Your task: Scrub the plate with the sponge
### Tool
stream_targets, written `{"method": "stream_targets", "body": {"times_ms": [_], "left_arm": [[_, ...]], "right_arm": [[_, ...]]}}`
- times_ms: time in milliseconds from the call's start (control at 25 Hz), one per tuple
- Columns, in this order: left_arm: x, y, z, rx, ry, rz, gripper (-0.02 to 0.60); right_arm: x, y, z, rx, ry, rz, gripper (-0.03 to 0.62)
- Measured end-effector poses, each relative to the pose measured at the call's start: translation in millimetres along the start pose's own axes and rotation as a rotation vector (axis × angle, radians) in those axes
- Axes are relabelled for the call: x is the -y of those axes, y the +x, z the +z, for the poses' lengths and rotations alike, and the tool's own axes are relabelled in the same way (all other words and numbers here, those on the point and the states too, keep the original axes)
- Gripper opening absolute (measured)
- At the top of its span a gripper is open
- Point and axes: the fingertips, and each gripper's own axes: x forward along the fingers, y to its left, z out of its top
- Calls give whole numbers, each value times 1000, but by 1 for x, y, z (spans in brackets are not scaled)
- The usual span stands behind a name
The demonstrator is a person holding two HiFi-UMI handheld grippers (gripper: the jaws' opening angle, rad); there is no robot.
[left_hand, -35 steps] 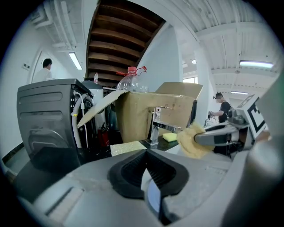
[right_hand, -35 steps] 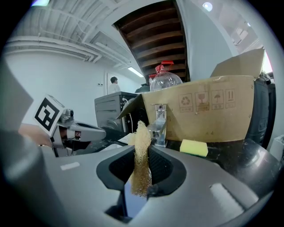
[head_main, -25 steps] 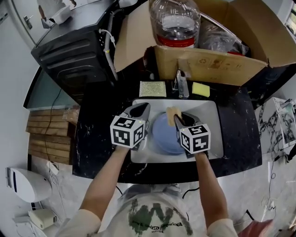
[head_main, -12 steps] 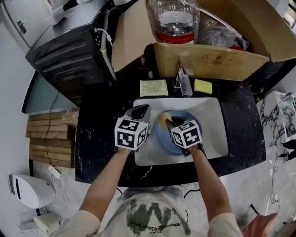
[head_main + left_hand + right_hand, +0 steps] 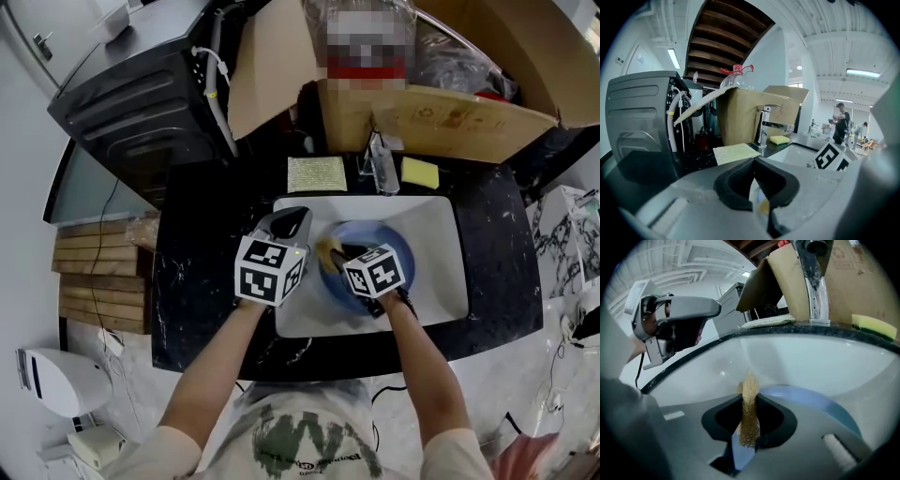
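Observation:
A blue plate (image 5: 389,246) lies in the white sink (image 5: 433,283). My right gripper (image 5: 330,253) is shut on a tan sponge (image 5: 327,249) and presses it onto the plate's left part. In the right gripper view the sponge (image 5: 750,414) stands squeezed upright between the pads of the right gripper (image 5: 749,399), with the plate (image 5: 811,399) just under and behind it. My left gripper (image 5: 291,220) hangs over the sink's left rim beside the plate, shut, and I see nothing held in it. Its pads meet at the tip in the left gripper view (image 5: 753,161).
A faucet (image 5: 380,164) stands behind the sink, with a yellow sponge (image 5: 419,172) on its right and a green cloth (image 5: 316,174) on its left. An open cardboard box (image 5: 441,117) fills the back of the counter. A black machine (image 5: 141,103) stands at the far left.
My right gripper has slid the sponge leftward and a little nearer across the plate. The left gripper has stayed by the sink's left rim.

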Motion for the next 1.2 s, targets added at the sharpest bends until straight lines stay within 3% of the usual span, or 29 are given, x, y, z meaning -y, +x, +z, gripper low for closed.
{"method": "stream_targets", "body": {"times_ms": [520,1200], "left_arm": [[-1,5,-1,-14,27,21,3],[-2,6,2,-13,48,20,3]], "right_arm": [[28,14,-3,6,86,-62,67],[84,14,-4,-4,166,-279,67]]}}
